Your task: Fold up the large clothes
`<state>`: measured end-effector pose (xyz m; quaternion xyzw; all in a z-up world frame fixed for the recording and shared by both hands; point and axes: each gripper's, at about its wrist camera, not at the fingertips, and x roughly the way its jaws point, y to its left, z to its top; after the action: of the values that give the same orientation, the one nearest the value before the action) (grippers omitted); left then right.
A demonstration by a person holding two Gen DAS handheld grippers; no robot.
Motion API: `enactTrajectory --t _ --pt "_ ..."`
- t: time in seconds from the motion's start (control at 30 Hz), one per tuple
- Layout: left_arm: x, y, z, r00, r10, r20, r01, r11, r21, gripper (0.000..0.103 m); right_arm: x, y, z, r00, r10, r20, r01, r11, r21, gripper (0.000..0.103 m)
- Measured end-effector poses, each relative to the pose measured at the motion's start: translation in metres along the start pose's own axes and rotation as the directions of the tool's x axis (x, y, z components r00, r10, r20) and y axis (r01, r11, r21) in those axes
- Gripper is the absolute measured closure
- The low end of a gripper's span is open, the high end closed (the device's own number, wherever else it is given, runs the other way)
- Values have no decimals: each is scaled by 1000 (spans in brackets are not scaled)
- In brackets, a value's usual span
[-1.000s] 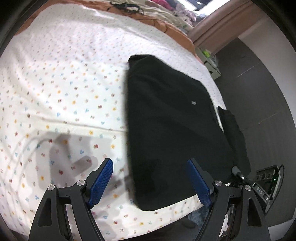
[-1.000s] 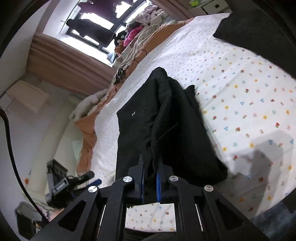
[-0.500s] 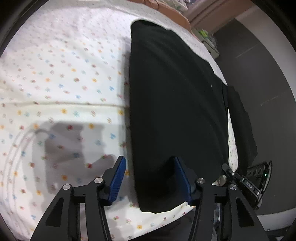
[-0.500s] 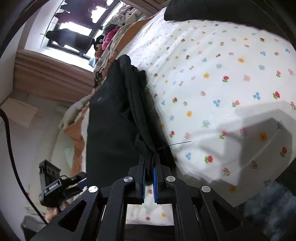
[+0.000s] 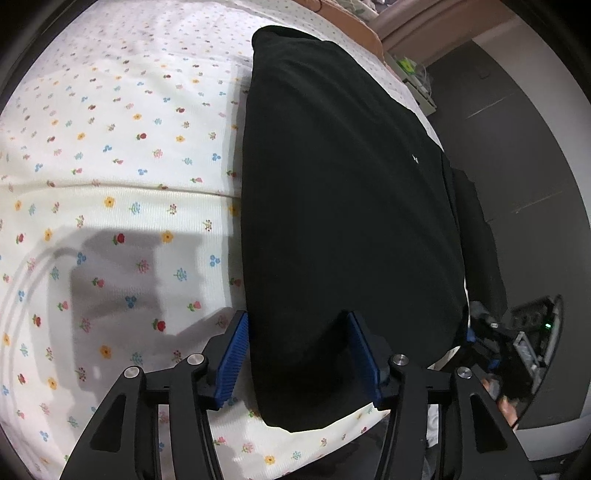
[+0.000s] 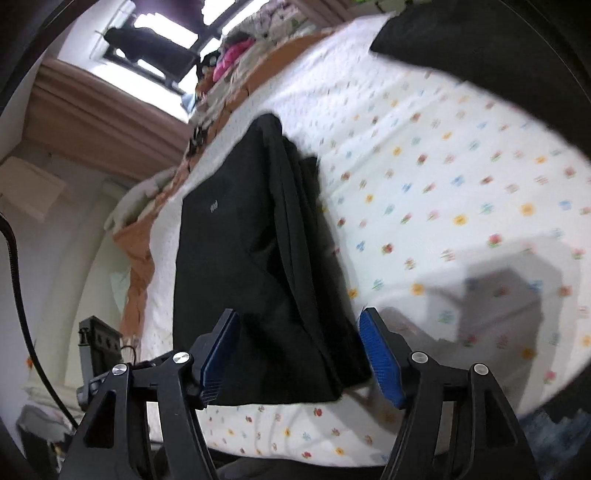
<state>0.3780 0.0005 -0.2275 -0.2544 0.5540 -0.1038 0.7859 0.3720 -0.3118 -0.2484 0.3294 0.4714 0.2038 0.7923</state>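
Observation:
A large black garment (image 5: 343,206) lies in a long folded strip on a white flowered bed sheet (image 5: 110,184). My left gripper (image 5: 299,328) is open, its blue pads either side of the garment's near left corner, just above the cloth. In the right wrist view the same garment (image 6: 251,266) shows a bunched fold along its right side. My right gripper (image 6: 297,326) is open over the garment's near end, holding nothing.
Another dark cloth (image 6: 461,33) lies at the far right of the bed. An orange blanket (image 6: 140,266) and a pile of clothes (image 6: 236,55) lie beyond the sheet. The bed's near edge is just below both grippers. A dark floor (image 5: 517,155) lies beside the bed.
My right gripper has opened and let go of the garment's fold, which now lies on the bed. My left gripper has come down closer over the garment's near corner, jaws narrower than a second ago.

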Motion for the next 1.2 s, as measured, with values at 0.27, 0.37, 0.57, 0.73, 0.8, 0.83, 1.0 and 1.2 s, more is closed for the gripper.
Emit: enactTrajectory --t 0.27,0.37,0.57,0.73,0.8,0.83,1.0,1.2 --pt "-8 9 -13 999 -39 13 39 999 -15 61 14 -11 -16 997 79 -12 -78 995 63 75" --pt "-23 7 -11 998 -55 29 55 998 -9 69 8 -7 -21 992 126 -16 -125 990 73 78" --pt "-59 10 -19 998 -26 54 24 999 39 72 12 12 -41 978 191 -88 -186 980 66 79" --pt "-66 21 -38 1000 -7 8 6 998 69 72 17 19 -65 965 203 -166 -199 979 38 79" --pt "-63 24 -43 1000 2 -12 -1 997 77 70 19 21 -66 965 193 -178 -193 981 22 79" --pt "-60 25 -44 1000 14 -23 -12 997 82 70 20 22 -65 966 176 -189 -178 984 9 74" --pt "-50 16 -35 996 84 -34 -80 991 103 45 20 27 -39 973 141 -185 -142 990 8 30" --pt "-45 13 -1 998 52 44 -55 997 51 33 32 25 5 981 151 -122 -148 988 30 18"
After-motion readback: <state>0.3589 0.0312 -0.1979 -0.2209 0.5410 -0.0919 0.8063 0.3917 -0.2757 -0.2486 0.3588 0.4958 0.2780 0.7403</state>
